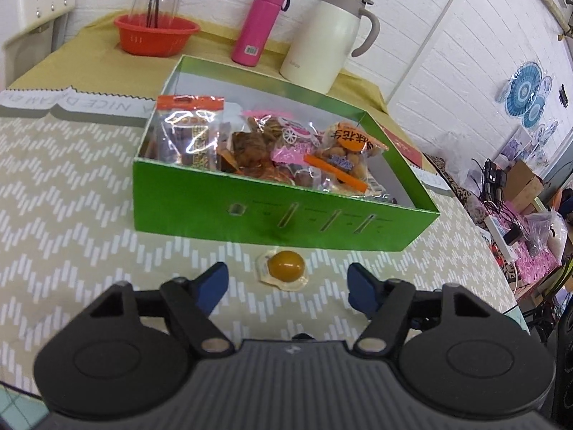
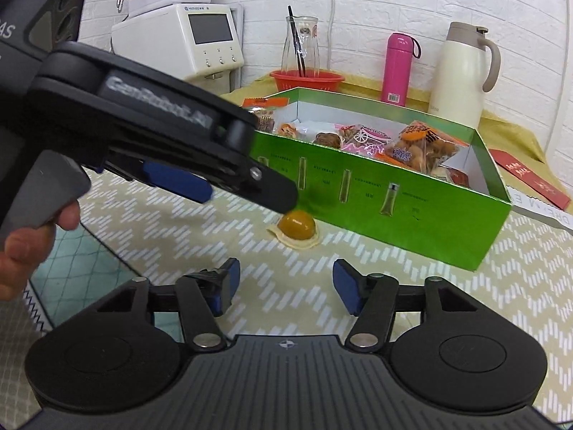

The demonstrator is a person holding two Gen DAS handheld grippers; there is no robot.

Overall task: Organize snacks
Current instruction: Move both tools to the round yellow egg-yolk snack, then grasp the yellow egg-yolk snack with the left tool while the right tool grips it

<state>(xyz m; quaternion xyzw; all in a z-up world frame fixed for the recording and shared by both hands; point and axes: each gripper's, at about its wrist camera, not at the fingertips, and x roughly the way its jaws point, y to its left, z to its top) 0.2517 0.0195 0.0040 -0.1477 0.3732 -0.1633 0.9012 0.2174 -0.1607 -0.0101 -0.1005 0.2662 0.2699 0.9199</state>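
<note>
The left tool point(image 1: 288, 285) is being held open just before a wrapped amber snack point(image 1: 283, 268), which is lying on the bench point(image 1: 71, 197) beside the green box point(image 1: 279, 211). The right tool point(image 2: 284, 288) is also being held open, empty.

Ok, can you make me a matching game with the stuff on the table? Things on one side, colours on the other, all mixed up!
Things:
1. snack box
2. tall bottle
3. jug with a handle
4. basket bowl

Colours:
A. cream white
B. red
C. green
D. pink

Pairs: 1-C, 2-D, 3-A, 4-B
</note>
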